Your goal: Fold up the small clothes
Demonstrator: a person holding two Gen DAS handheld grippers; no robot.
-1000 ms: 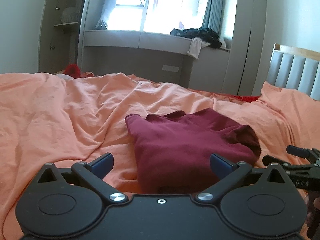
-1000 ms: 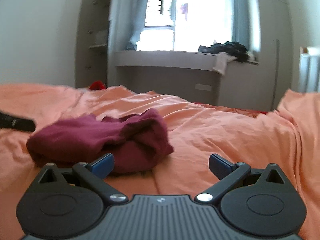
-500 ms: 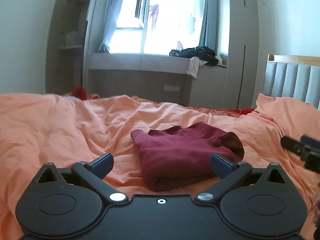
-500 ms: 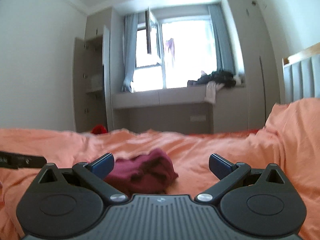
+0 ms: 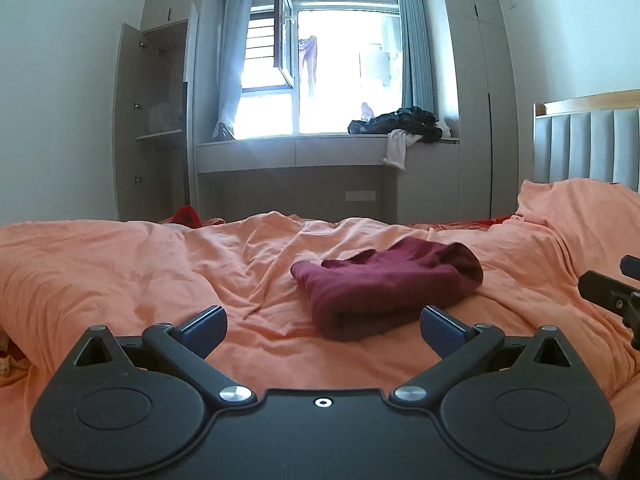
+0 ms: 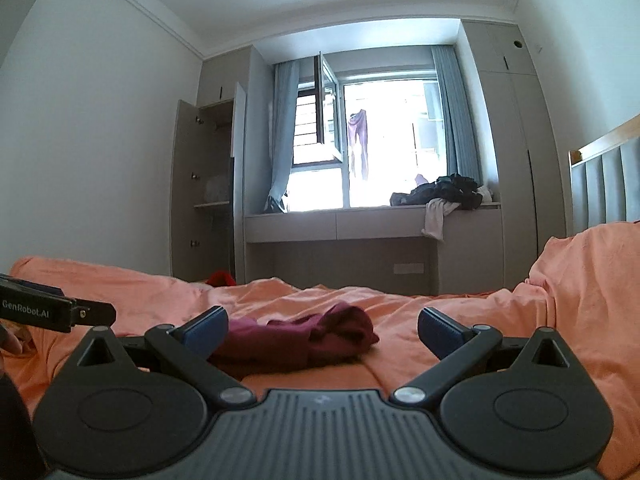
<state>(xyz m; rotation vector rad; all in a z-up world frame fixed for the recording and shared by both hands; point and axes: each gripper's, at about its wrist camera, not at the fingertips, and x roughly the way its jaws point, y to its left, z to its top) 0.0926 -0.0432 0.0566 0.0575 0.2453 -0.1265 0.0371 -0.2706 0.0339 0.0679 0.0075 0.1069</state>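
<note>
The left gripper (image 5: 323,326) hangs above the near edge of the bed, its blue-padded fingers (image 5: 204,327) spread wide with nothing between them; the right gripper (image 6: 323,330) is likewise spread wide and empty, held low over the orange duvet (image 5: 120,276). The maroon garment (image 5: 384,288) lies folded into a thick bundle near the middle of the bed, a loose edge raised along its far side; it touches neither tool, and sits ahead of the left gripper, slightly to its right. In the right wrist view the same garment (image 6: 304,340) lies ahead and left of centre, partly behind the left finger pad. The left gripper's black body enters that view at the left edge, and white lettering on it reads "GenRobot.AI" (image 6: 26,314); no other writing is legible. A padded grey headboard (image 5: 588,148) with a wooden top rail stands at the right end of the bed; beyond the far edge a window ledge (image 5: 300,148) carries a heap of dark clothes (image 5: 400,124), with a white piece hanging over its front.
</note>
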